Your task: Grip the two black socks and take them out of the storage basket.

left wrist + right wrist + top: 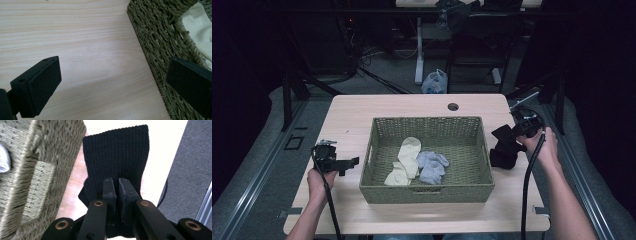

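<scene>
Black sock (504,147) sits pinched in the right claw (117,187), just right of the basket (427,192), not in yet. Cream sock (406,159) and blue socks (432,165) look already inside. Left claw (112,85) hangs apart, empty, left of the basket.

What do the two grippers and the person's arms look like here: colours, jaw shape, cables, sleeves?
Both grippers, left gripper and right gripper, are black. Each has flat rectangular jaws on bars with brass-coloured pivots and trails a black cable. A small grey plate tops each. The forearms are bare, no sleeves visible.
</scene>
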`<control>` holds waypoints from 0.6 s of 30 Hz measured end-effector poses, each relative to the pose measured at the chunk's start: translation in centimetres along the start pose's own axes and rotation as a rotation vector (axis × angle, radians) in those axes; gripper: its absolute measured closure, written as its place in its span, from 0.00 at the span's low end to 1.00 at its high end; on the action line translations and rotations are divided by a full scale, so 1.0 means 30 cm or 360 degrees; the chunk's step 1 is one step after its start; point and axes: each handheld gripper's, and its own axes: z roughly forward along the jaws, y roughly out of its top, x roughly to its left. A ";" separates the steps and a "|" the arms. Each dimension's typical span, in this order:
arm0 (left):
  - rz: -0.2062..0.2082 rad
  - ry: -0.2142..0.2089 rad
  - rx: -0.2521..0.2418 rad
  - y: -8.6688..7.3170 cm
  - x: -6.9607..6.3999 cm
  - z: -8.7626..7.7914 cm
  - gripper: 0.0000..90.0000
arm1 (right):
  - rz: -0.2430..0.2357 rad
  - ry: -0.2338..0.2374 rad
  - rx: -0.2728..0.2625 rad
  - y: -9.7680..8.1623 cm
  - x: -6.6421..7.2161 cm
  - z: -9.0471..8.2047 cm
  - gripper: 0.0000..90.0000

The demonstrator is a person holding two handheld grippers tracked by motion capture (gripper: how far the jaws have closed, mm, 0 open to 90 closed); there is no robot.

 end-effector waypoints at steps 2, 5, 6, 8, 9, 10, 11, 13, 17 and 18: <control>-0.0001 0.0001 0.0000 0.000 0.000 0.000 0.00 | 0.0003 0.0004 0.0010 -0.007 0.000 0.019 0.94; -0.0005 0.0000 0.0000 0.000 0.001 0.000 0.00 | 0.0001 0.0013 0.0026 -0.016 0.002 0.040 0.92; -0.0002 -0.0004 0.0009 0.000 0.001 -0.001 0.00 | 0.0001 0.0013 0.0026 -0.016 0.002 0.040 0.92; -0.0005 -0.0001 0.0002 0.000 0.002 0.000 0.00 | -0.0007 0.0025 0.0033 -0.024 0.003 0.051 0.89; -0.0004 -0.0002 0.0008 0.000 0.002 -0.001 0.00 | -0.0019 0.0034 0.0033 -0.027 0.001 0.051 0.87; -0.0007 -0.0001 0.0002 -0.001 0.001 0.001 0.00 | -0.0002 0.0048 0.0000 -0.037 0.005 0.053 0.81; -0.0007 -0.0001 0.0002 -0.001 0.001 0.001 0.00 | -0.0002 0.0048 0.0000 -0.037 0.005 0.053 0.81; -0.0004 0.0000 0.0000 0.000 0.001 0.001 0.00 | -0.0025 0.0052 0.0008 -0.041 0.003 0.038 0.72; -0.0006 0.0001 0.0002 -0.001 0.000 0.001 0.00 | -0.0014 0.0063 -0.0079 -0.059 0.011 -0.004 0.59; 0.0001 0.0002 0.0003 0.000 -0.001 0.000 0.00 | -0.0042 0.0073 -0.0102 -0.070 0.012 -0.034 0.56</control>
